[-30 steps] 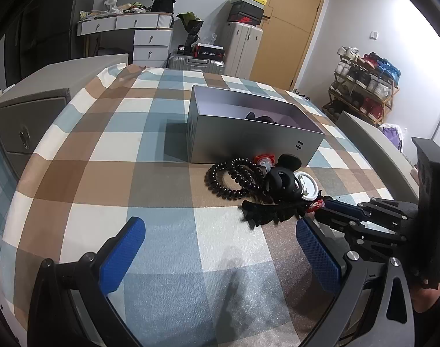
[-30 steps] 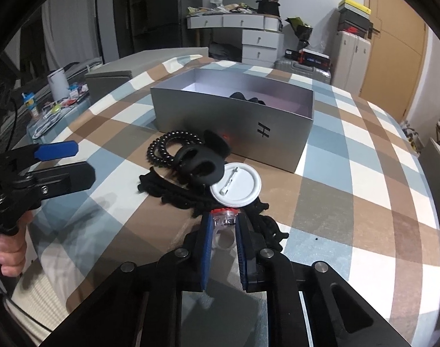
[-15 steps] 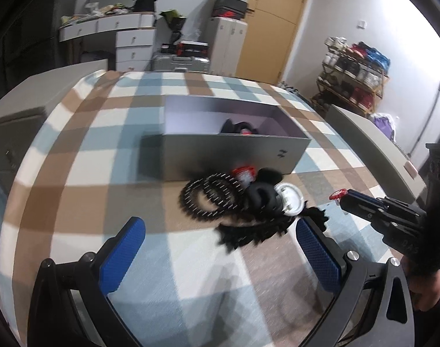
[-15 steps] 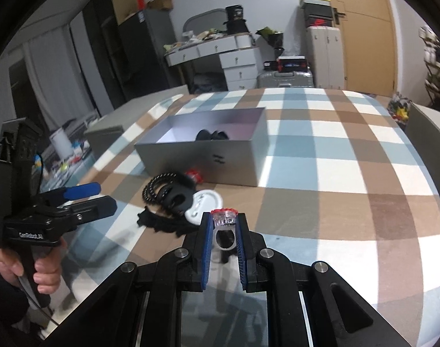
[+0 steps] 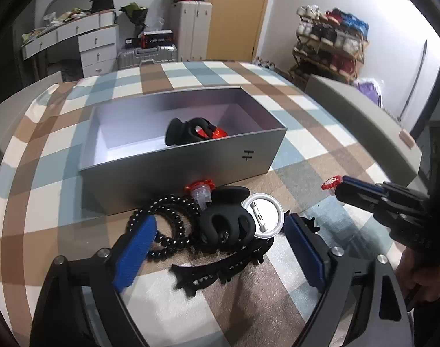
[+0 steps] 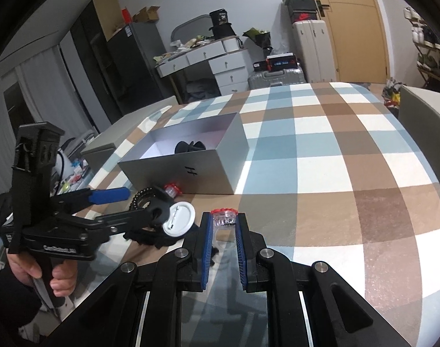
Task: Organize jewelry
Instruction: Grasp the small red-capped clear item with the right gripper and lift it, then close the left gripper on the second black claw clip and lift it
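A grey open box (image 5: 173, 162) (image 6: 202, 167) stands on the checked tablecloth and holds a black claw clip (image 5: 188, 131) and a red item. In front of it lie a black spiral hair tie (image 5: 167, 217), a black claw clip (image 5: 225, 225), a white round badge (image 5: 263, 215), a black toothed clip (image 5: 217, 269) and a clear red-topped piece (image 5: 201, 192). My left gripper (image 5: 217, 245) is open, low over this pile. My right gripper (image 6: 224, 225) is shut on another clear red-topped piece (image 6: 224, 217), held above the table to the right of the pile; it also shows in the left wrist view (image 5: 340, 186).
A grey cabinet edge (image 5: 364, 115) borders the table on the right, another (image 6: 127, 127) on the left. A desk with drawers, suitcases, a door and a shoe rack stand beyond the table's far edge.
My right gripper has lifted the clear red-topped piece off the pile and carried it up and to the right. My left gripper has moved forward and down over the pile.
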A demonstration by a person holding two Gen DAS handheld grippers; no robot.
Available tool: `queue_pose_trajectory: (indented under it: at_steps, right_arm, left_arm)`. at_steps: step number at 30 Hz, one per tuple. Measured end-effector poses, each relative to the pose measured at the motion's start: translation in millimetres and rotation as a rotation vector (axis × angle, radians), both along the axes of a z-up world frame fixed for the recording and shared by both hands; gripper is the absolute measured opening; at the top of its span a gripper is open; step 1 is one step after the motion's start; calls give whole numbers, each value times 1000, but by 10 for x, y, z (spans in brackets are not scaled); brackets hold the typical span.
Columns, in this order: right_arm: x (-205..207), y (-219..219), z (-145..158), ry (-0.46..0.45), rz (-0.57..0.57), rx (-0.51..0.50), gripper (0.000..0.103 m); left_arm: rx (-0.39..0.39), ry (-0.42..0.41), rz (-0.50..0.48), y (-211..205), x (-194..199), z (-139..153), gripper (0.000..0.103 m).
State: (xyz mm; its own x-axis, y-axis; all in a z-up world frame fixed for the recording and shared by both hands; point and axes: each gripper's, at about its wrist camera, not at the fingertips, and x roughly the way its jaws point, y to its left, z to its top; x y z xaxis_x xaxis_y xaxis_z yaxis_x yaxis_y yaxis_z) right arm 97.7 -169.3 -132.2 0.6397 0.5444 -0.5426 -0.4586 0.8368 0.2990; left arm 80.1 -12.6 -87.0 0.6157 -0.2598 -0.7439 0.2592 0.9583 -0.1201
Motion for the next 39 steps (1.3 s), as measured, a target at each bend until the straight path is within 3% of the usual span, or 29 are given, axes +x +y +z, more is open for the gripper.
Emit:
queue_pose_trajectory:
  at_steps: [9,11,25,32,39]
  right_arm:
    - [18,-14,-33,5,14,24,15]
    - [11,-15,-28,-2,13,24,15]
    - [23,-30,-37,-6,11,37,15]
    - [-73,74,-7,-63,24,-19,15]
    - [-20,49,-34,-34,-9,-27,15]
  left_arm:
    - [40,45,-16,-68,78,-74,56]
    - [36,54,-26,-82,88,-86,42]
    - [21,33,-10,-89,4,-43,42]
    - [19,17,4,-92,-41,-26,42]
    - [7,-15,13,-28,-147,34,42]
